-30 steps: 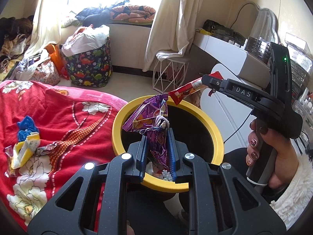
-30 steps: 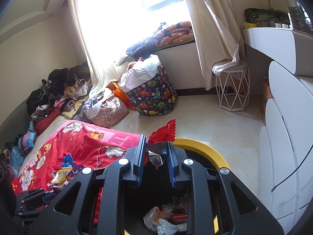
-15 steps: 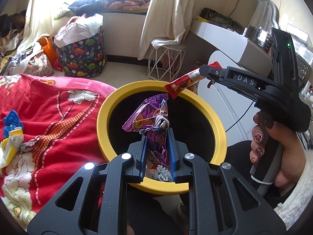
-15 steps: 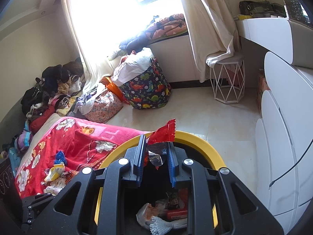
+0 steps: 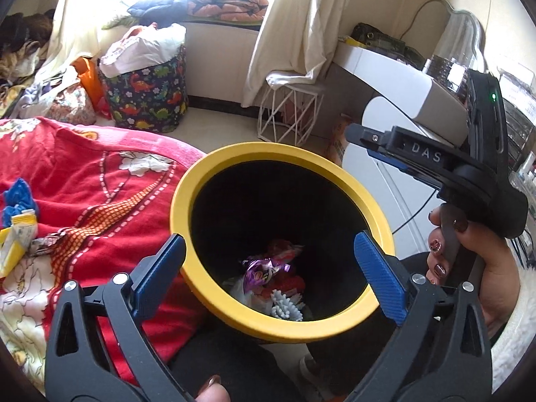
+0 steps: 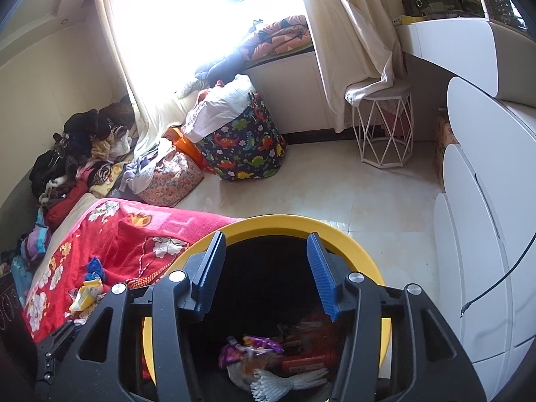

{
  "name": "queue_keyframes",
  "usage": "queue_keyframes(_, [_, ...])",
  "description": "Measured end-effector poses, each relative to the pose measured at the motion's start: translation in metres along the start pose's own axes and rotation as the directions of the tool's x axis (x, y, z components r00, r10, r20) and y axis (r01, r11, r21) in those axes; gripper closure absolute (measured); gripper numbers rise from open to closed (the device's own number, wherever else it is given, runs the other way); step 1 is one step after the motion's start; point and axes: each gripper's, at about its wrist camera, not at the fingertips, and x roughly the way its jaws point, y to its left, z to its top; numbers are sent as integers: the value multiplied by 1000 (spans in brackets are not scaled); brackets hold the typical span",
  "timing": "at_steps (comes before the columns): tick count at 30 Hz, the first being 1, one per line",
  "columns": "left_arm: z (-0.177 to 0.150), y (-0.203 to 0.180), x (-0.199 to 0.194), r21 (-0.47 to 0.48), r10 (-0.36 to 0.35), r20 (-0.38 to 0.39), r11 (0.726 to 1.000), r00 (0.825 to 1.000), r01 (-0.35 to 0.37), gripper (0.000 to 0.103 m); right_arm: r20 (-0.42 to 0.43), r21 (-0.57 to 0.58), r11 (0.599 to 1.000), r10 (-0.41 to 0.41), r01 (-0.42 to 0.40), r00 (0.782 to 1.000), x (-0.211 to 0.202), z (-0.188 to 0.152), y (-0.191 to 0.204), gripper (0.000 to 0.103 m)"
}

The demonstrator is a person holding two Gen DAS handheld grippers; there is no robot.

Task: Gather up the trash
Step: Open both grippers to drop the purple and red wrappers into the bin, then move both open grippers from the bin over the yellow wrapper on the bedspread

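Both tools have just been opening, with nothing between their fingers: the left tool [image 5: 269,263] is spread wide and the right tool [image 6: 266,269] partly spread, over the yellow-rimmed bin [image 5: 234,311]. The purple wrapper [image 5: 263,271] and red wrapper [image 6: 310,358] lie at its bottom. More wrappers [image 5: 16,234] lie left on the red bed cover [image 5: 100,201].

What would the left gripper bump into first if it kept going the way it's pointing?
Probably the trash at the bottom of the yellow-rimmed bin. The left gripper points down into its mouth, jaws just opened and empty, toward the purple wrapper. Depth is hard to judge.
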Motion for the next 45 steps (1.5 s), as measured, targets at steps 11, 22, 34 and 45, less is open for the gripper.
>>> queue_keyframes(11, [5, 15, -30, -6, 109, 73, 994, 991, -109, 11, 40, -49, 999, 23, -21, 999, -7, 3, 15, 41])
queue_keyframes(22, [12, 39, -59, -41, 181, 135, 983, 974, -178, 11, 78, -115, 990, 85, -76, 993, -14, 2, 45, 35])
queue_keyframes(34, [16, 71, -89, -99, 263, 186, 964, 947, -249, 11, 82, -185, 974, 147, -130, 986, -20, -4, 76, 29])
queue_keyframes(45, [15, 97, -108, -144, 329, 205, 942, 922, -304, 11, 71, -246, 951, 211, -188, 975, -24, -13, 109, 25])
